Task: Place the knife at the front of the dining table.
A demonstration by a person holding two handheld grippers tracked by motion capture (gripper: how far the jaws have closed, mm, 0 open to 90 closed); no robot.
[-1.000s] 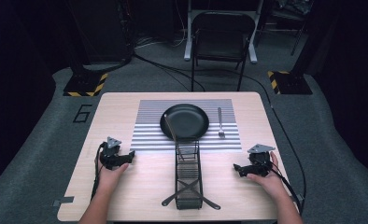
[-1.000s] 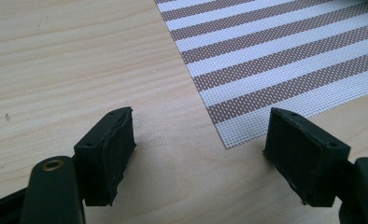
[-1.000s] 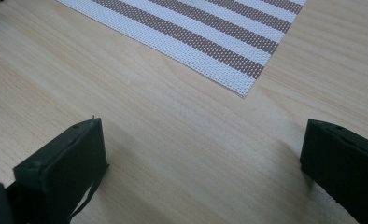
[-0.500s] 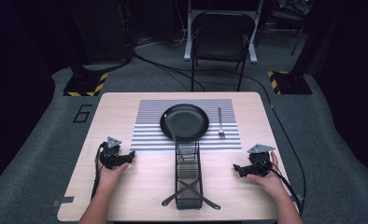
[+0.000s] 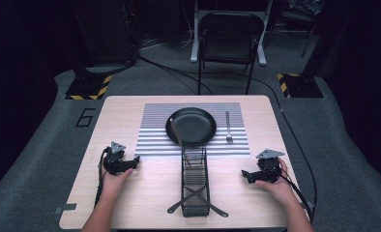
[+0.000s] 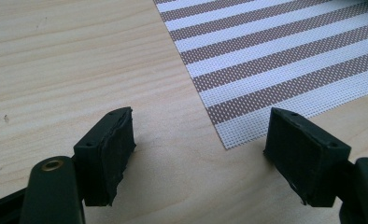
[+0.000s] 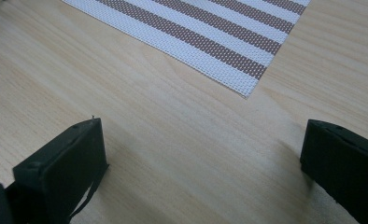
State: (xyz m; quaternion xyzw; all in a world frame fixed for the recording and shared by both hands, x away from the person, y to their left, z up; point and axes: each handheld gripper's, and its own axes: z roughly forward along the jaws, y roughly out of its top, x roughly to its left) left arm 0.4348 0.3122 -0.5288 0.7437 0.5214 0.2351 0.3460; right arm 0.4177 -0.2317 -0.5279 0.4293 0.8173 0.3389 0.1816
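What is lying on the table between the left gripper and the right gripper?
In the high view, a black wire rack stands on the bare wood between the left gripper and the right gripper, touching neither.

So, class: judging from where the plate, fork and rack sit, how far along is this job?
Looks unstarted. The black plate and fork lie on the striped mat; the wire rack stands nearer the person. Both tongs, left and right, rest open on the table, holding nothing. Everything remains.
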